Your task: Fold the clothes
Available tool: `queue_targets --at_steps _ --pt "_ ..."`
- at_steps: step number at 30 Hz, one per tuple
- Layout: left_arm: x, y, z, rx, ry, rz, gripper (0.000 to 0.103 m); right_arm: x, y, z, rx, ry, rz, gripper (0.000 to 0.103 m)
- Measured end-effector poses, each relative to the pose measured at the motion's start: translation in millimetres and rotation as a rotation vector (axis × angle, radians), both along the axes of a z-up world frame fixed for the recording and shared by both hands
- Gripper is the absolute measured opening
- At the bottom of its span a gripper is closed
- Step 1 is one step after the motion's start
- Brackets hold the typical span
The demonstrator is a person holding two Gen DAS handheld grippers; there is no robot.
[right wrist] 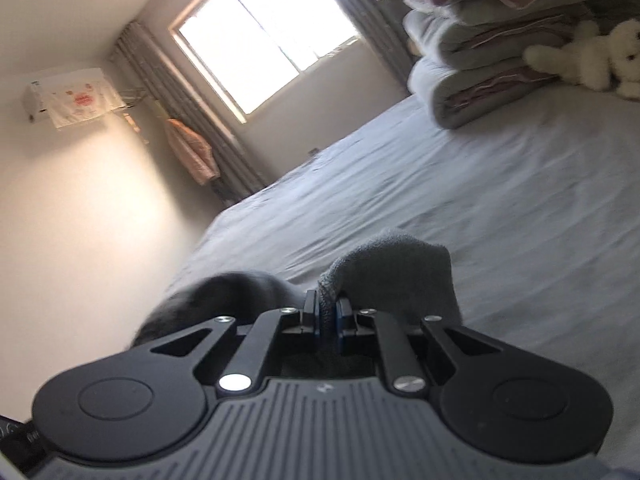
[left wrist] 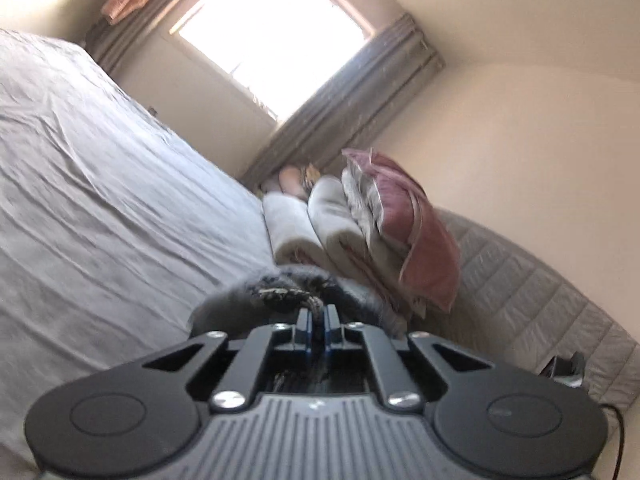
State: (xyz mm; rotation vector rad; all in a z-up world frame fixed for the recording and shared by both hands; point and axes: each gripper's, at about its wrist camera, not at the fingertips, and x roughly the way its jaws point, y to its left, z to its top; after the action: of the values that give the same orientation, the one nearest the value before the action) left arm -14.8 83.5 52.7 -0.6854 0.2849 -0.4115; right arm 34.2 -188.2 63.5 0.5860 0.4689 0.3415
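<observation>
Both the left gripper [left wrist: 317,312] and right gripper [right wrist: 327,304] pinch the grey garment [right wrist: 400,268], apparently lifted above the bed [right wrist: 480,200]; keep 2 corners level, taut before lowering.

A bedroom in a private home: a wide bed [right wrist: 460,200] under a wrinkled pale grey sheet fills the room, with folded quilts [right wrist: 472,76] and a pink pillow [left wrist: 416,224] stacked at its head, at about 1 o'clock in both views. A white plush toy [right wrist: 588,60] leans against the stack at 2 o'clock. A sunlit window [right wrist: 260,36] at 12 o'clock is flanked by grey curtains [left wrist: 344,96], and a wall-mounted air conditioner [right wrist: 68,96] under a dust cover hangs at 10 o'clock.
</observation>
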Motion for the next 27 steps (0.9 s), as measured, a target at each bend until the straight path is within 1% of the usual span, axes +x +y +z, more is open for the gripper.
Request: queue_targets --at_steps 5,8,11,13,18,22,27 --pt "-4 20 -7 0.014 0.050 0.029 0.005 9 39 -3 -0.032 0.005 0.061 0.013" --pt "-7 32 -10 0.011 0.059 0.035 0.005 12 50 -2 -0.064 -0.011 0.063 0.013" --pt "-7 43 -12 -0.009 0.086 0.032 0.005 12 45 -1 -0.082 -0.021 0.025 0.013" --pt "-5 45 -15 -0.007 0.114 0.025 0.005 12 40 -3 -0.093 -0.016 -0.008 0.013" --pt "3 40 -22 0.044 0.176 -0.009 0.006 14 19 -13 -0.128 0.022 -0.095 0.013" --pt "11 30 -32 0.081 0.228 -0.032 0.006 14 7 -20 -0.162 0.050 -0.148 0.013" --pt "21 18 -41 0.149 0.293 -0.060 0.007 17 2 -29 -0.227 0.082 -0.185 0.013"
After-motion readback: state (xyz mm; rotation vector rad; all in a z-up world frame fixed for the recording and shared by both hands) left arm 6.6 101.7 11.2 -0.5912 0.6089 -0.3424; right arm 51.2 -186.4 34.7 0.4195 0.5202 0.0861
